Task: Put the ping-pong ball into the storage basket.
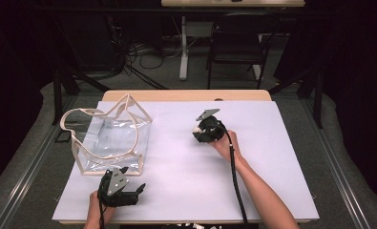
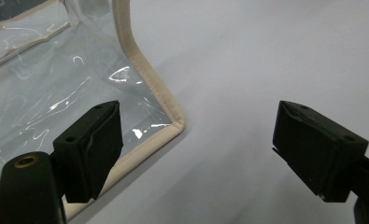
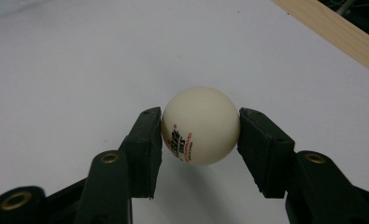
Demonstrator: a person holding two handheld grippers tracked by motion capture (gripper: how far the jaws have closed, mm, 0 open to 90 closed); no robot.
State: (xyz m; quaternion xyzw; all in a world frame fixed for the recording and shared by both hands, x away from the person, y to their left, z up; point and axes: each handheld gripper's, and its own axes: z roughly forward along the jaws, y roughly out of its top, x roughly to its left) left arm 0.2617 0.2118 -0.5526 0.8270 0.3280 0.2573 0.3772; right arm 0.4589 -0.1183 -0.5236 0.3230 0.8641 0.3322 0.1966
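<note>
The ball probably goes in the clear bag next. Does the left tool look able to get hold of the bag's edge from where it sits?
Probably yes: the left tool stands open right beside the clear bag, one jaw over its beige-trimmed bottom corner, with bare table between.

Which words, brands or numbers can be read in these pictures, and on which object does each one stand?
Table tennis ball, held between the right gripper jaws: red and black print, too small and turned to read.
Clear plastic bag with beige trim: no print visible.
White table cover: no print.
Left gripper: no label visible.
</note>
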